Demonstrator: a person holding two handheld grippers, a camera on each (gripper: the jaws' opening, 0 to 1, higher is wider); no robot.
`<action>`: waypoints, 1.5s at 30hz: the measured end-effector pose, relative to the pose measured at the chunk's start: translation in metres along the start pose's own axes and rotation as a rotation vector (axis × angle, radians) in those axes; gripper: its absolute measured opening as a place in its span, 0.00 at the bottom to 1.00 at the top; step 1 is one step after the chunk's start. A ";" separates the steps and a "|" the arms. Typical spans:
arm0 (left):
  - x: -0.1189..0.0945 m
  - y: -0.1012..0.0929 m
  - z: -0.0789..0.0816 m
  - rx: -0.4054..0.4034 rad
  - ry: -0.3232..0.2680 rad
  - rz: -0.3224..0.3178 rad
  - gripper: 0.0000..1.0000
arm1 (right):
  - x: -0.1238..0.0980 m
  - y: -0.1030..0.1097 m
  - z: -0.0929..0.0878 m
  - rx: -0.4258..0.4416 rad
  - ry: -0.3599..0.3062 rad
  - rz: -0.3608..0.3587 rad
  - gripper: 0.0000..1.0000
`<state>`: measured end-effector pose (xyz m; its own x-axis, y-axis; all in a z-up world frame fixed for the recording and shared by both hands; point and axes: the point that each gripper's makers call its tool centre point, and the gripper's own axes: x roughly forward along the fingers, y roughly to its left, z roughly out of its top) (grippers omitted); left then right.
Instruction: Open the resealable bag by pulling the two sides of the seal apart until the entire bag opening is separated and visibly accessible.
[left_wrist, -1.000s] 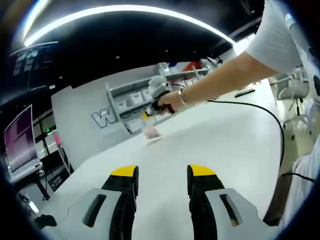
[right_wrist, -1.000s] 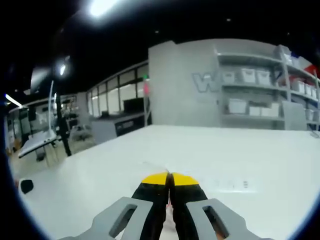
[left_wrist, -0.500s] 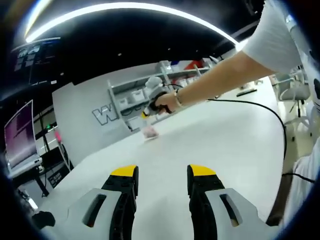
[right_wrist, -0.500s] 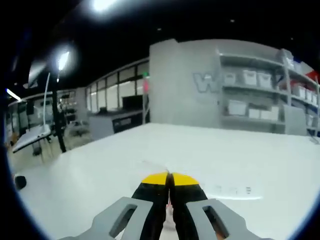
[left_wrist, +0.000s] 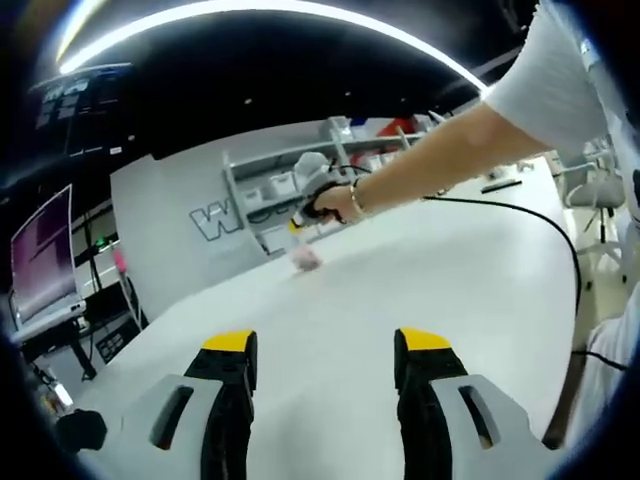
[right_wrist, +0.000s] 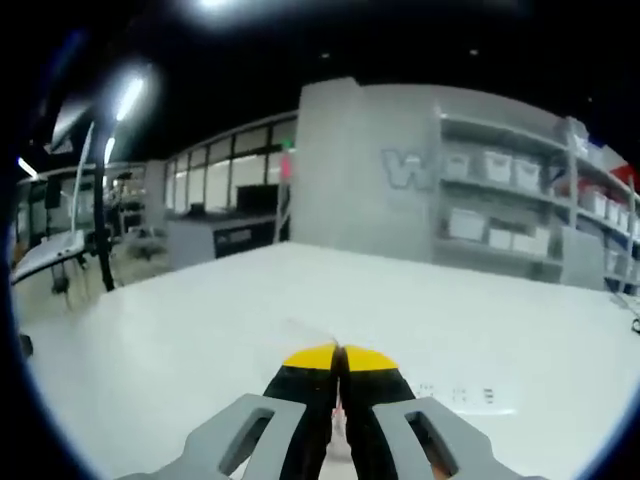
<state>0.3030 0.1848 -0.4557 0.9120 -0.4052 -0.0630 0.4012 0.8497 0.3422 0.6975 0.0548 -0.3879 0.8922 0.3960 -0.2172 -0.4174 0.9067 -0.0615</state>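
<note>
Table smooth, matt white; left gripper matt grey plastic (yellow tips); bag thin, glossy plastic.

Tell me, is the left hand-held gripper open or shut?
Open: the left hand-held gripper has yellow-tipped jaws standing apart, bare white table between them.

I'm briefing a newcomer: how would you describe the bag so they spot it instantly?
Start at the wide white table. Follow the person's outstretched arm to the right tongs at its far end. The bag is the small pinkish, see-through pouch hanging under them, the lone coloured item there.
</note>
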 end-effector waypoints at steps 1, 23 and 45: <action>0.000 0.001 0.000 -0.003 0.000 0.006 0.60 | 0.001 0.000 0.000 -0.001 -0.001 0.000 0.00; 0.000 0.014 -0.006 -0.097 0.021 0.059 0.93 | 0.009 0.044 -0.016 -0.082 0.014 0.084 0.00; -0.001 0.009 -0.004 -0.085 0.023 0.055 0.95 | -0.007 0.079 -0.051 -0.113 0.086 0.205 0.09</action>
<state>0.3066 0.1943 -0.4560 0.9342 -0.3502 -0.0686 0.3555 0.8964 0.2649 0.6497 0.1165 -0.4409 0.7707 0.5521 -0.3182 -0.6094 0.7845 -0.1149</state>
